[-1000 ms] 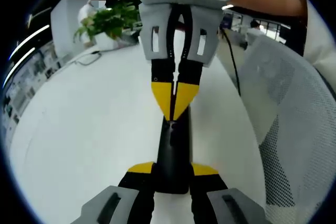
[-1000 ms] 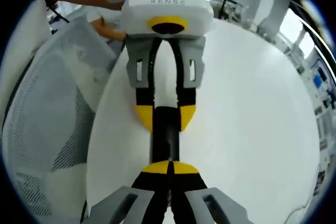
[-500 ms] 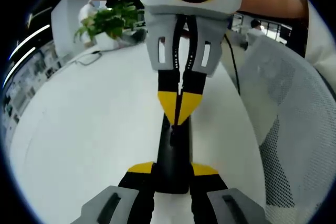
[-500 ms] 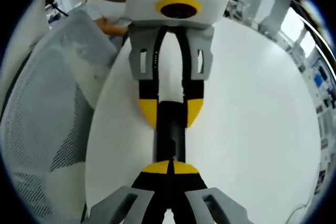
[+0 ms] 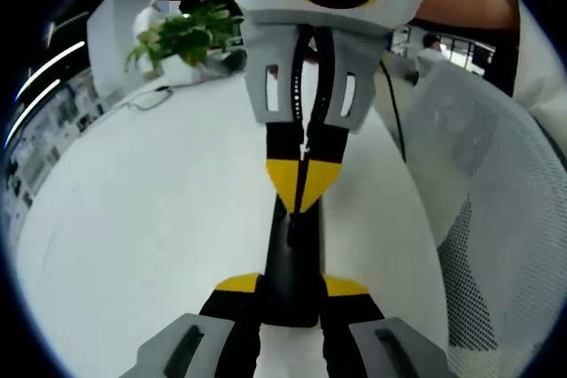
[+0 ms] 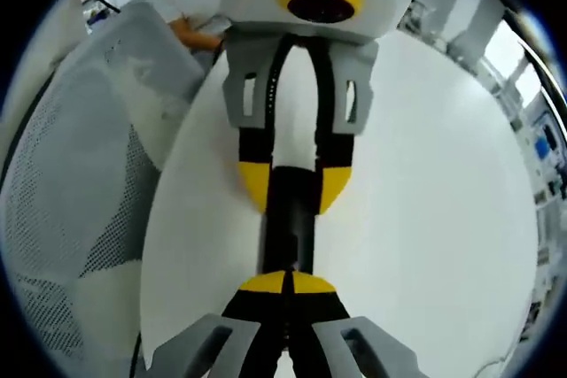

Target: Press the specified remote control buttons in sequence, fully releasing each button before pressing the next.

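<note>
1. since a second ago my right hand-held gripper (image 5: 303, 192) has lifted a touch in the left gripper view; its closed yellow tips sat lower on the remote control (image 5: 292, 263) then, and now they ride a bit higher over its far end. the remote itself has not shifted between the left jaws.

2. my left hand-held gripper (image 5: 291, 288) is clamped narrow on the near end of the remote, one yellow tip on each side edge. in the right gripper view the same gripper (image 6: 294, 188) comes in from the top, jaws straddling the black body (image 6: 288, 236).

3. the right hand-held gripper (image 6: 286, 282) has its jaws pressed together with nothing between them, used as a single poking point.

4. the remote lies lengthwise between the two grippers, over the white table (image 5: 151, 210). i cannot tell whether it rests on the table or is held just above it.

5. i judge this as the release part of a press: the tips look to be at or just off the button face, but i cannot tell if they touch. the buttons are too dark to read.

6. next i need to clear the button fully, shift the closed tips along the remote to the next target, and press straight down while the left grip keeps it from tilting.

7. a mesh chair (image 5: 496, 201) stands beside the table, and a potted plant (image 5: 182, 37) sits at the far edge.
</note>
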A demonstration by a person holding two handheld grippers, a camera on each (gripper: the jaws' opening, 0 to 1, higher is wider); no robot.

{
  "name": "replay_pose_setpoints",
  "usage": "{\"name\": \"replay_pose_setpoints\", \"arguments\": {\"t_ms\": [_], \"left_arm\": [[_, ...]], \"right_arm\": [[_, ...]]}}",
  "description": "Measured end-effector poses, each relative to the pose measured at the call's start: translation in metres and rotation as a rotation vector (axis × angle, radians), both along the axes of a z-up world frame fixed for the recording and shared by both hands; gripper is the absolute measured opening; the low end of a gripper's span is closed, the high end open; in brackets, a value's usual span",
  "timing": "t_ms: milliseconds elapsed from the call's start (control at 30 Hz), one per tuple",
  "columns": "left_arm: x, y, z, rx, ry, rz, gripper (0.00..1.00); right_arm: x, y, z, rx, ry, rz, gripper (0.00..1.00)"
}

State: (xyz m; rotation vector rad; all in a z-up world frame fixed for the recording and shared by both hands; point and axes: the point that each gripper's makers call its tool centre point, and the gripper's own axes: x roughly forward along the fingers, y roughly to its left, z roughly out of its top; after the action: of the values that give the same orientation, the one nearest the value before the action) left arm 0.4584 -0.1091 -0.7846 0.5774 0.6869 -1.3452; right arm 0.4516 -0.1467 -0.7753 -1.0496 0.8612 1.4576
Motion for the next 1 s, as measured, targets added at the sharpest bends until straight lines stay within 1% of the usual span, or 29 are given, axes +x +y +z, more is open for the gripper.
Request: {"name": "replay_pose_setpoints", "arguments": {"t_ms": [233,433,600,800,1000], "left_arm": [[0.001,0.000,0.000,0.000,0.000,0.001,0.24],[0.001,0.001,0.000,0.001,0.000,0.001,0.24],[0.001,0.001,0.000,0.000,-0.001,0.000,0.24],[0.001,0.001,0.000,0.001,-0.002,-0.002,0.24],[0.000,0.001,0.000,0.003,-0.001,-0.002,0.24]], "right_arm": [[-0.001,0.000,0.001,-0.002,-0.003,-0.001,0.00],[0.000,-0.001,0.000,0.019,-0.010,-0.014,0.00],[-0.001,0.000,0.003,0.051,-0.010,-0.044,0.00],[-0.003,0.000,0.011,0.082,-0.015,-0.072,0.00],[-0.006,0.000,0.015,0.097,-0.019,-0.076,0.00]]}}
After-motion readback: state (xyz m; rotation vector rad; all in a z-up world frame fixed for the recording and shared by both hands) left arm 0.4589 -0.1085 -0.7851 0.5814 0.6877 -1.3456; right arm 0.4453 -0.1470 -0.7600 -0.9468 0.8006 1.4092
